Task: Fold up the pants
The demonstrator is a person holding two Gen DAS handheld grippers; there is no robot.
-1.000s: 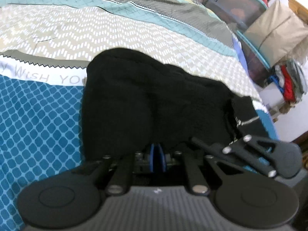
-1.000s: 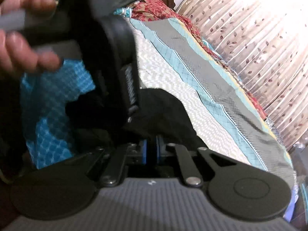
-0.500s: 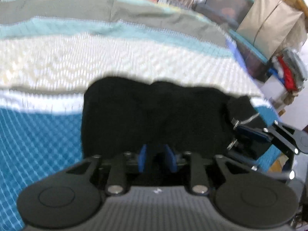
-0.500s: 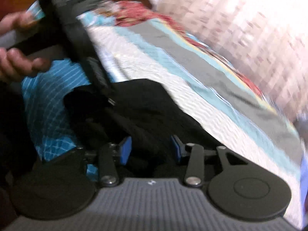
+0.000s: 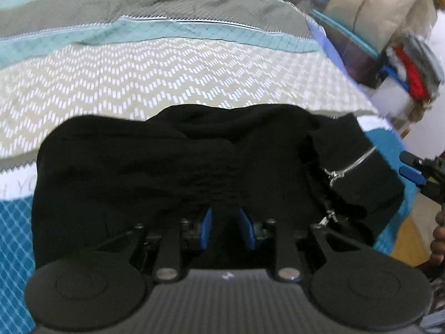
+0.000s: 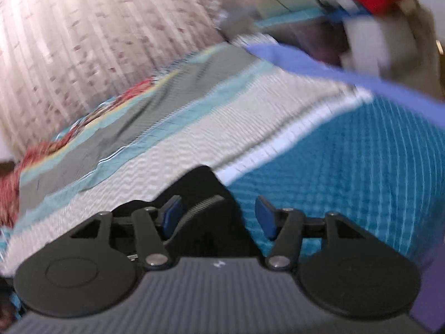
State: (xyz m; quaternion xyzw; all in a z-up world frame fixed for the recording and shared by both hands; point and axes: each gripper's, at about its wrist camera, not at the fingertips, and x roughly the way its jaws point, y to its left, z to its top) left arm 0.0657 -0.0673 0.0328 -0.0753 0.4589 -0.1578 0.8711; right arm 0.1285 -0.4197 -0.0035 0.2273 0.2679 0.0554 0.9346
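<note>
Black pants [image 5: 180, 172] lie folded in a compact bundle on the patterned bedspread [image 5: 139, 83], a silver zipper [image 5: 353, 164] showing at their right end. My left gripper [image 5: 226, 228] sits at the near edge of the bundle with its blue pads slightly apart and not pressing the cloth. My right gripper [image 6: 218, 217] has its jaws opening. A black corner of the pants [image 6: 205, 222] lies between its pads, which do not touch it. In the left wrist view the right gripper [image 5: 407, 166] hangs just past the right end of the pants.
The bed's edge runs close by on the right, with the floor beyond. Storage boxes and a tan bag [image 5: 375, 8] and a pile of clothes [image 5: 411, 66] stand past the edge. A patterned curtain [image 6: 83, 41] hangs behind the far side of the bed.
Both grippers went from shut to parted jaws. The left drew back a little from the pants. The right rolled over and swung away to the right end of the bundle, blurring its view.
</note>
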